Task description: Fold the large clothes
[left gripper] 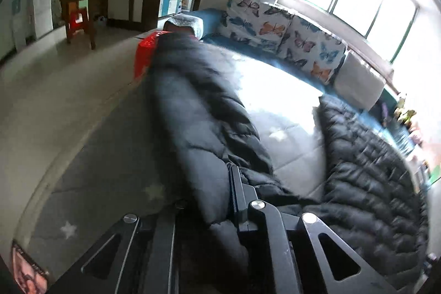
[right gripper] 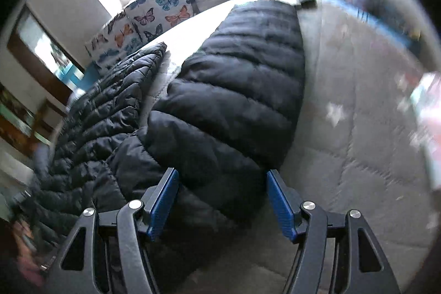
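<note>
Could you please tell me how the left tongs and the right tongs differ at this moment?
The left tongs are shut on the black puffer jacket, while the right tongs are open. The left tongs' pads are hidden by fabric; the right tongs' blue pads show plainly, straddling the jacket. Both are black.

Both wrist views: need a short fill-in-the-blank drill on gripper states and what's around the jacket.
1. The left gripper is shut on the ____ puffer jacket.
2. The right gripper has its jaws ____, its blue pads on either side of a jacket fold.
3. The cushions under the window are printed with ____.
4. The grey quilt under the jacket carries pale ____ shapes.

Missing words: black; open; butterflies; star
</note>
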`<state>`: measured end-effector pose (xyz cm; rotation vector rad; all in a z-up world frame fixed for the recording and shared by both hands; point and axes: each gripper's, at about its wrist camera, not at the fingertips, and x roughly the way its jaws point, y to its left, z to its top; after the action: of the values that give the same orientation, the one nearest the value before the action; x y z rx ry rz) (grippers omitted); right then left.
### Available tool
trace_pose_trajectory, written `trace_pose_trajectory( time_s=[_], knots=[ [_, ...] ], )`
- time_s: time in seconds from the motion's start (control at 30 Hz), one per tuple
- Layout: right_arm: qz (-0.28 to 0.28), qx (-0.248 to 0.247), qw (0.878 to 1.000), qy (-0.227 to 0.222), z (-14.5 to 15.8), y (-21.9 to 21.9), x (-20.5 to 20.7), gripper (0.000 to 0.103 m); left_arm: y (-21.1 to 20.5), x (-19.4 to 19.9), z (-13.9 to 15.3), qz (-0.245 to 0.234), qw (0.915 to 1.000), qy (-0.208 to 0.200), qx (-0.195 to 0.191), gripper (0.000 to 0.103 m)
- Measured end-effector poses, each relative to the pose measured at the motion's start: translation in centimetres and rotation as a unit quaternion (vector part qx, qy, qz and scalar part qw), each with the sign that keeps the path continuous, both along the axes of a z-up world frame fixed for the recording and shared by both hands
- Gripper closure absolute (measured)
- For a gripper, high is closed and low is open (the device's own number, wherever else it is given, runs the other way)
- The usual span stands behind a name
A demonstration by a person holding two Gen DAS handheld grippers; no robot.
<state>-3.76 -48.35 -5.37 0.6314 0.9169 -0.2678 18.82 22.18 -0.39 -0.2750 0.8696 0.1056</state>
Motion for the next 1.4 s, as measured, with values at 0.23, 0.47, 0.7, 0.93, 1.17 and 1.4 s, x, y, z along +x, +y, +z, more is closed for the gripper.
trace_pose_trajectory(
  time_s=[0.23,0.47,0.7,0.93,1.17,1.4],
  knots=[
    [0.005,0.01,0.999,-0.032,-0.1,0.7,0.4,0.038,-2.0,0.1,-0.3,0.006,0.9994,0.01,0.034,0.09],
    [0.01,-0.097,0.995,-0.029,2.6,1.1,1.3,0.091,-3.0,-1.6,0.6,-0.001,0.9992,0.022,0.033,0.091],
    [-0.027,-0.189,0.982,-0.001,5.0,-1.2,0.9,0.092,-7.6,-4.6,-0.2,-0.07,0.9924,0.033,0.096,0.09],
    [-0.005,-0.16,0.986,0.034,2.8,-1.2,0.3,0.085,-6.1,-3.3,0.6,-0.068,0.9955,0.059,0.028,0.07],
    [0.102,-0.193,0.976,0.025,8.0,4.0,-1.4,0.046,-5.8,-7.0,5.8,-0.078,0.9963,-0.007,0.035,0.027],
    [0.27,-0.185,0.945,-0.01,7.8,14.5,-2.2,0.042,-10.7,-11.3,9.1,-0.153,0.9852,-0.056,0.052,0.011]
  ],
)
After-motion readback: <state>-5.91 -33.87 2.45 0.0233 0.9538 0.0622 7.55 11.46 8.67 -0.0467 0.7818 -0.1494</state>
